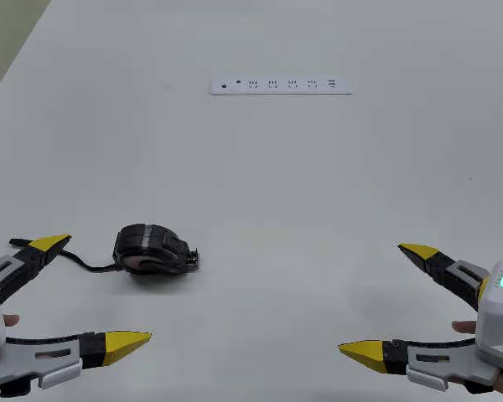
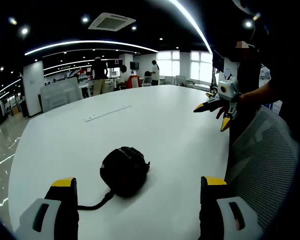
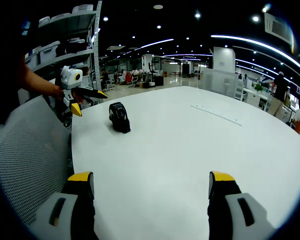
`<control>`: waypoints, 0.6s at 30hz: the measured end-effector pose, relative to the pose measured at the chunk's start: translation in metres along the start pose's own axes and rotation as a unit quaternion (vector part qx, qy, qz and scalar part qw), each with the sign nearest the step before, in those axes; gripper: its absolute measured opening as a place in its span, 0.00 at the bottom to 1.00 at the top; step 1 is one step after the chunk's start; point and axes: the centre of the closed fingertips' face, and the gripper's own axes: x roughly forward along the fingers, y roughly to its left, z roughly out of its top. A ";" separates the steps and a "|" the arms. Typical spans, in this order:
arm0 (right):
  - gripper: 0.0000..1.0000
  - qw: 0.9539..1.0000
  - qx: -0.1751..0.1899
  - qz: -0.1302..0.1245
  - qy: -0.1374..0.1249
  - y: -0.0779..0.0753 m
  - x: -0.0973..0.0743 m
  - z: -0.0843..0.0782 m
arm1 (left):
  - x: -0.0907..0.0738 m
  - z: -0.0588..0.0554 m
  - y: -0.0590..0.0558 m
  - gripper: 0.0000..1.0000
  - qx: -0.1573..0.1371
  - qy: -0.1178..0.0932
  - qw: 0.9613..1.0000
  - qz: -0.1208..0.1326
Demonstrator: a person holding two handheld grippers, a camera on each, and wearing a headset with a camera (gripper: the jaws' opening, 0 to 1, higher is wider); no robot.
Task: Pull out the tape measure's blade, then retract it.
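I saw the white table (image 1: 318, 184) with a power strip (image 1: 280, 85) at its far side. My left gripper (image 1: 108, 288) and right gripper (image 1: 370, 296) hung well apart near the edge, both with jaws spread and gripping nothing. The tape (image 1: 151, 249) sat just beyond the left gripper, blade in, its strap (image 1: 88, 264) lying beside it.

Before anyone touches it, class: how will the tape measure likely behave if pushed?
The tape measure sits steady on the smooth table, so it probably slides, not rolls. It looks chunky and stiff; its thin cord looks floppy.
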 end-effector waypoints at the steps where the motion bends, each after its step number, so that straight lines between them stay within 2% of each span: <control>1: 0.97 1.000 0.000 0.000 0.000 0.000 0.000 0.000 | 0.000 0.000 0.000 1.00 0.000 0.000 1.000 0.000; 18: 0.96 1.000 -0.003 0.001 0.001 -0.001 0.000 0.000 | 0.000 0.002 0.000 1.00 0.003 0.000 1.000 0.001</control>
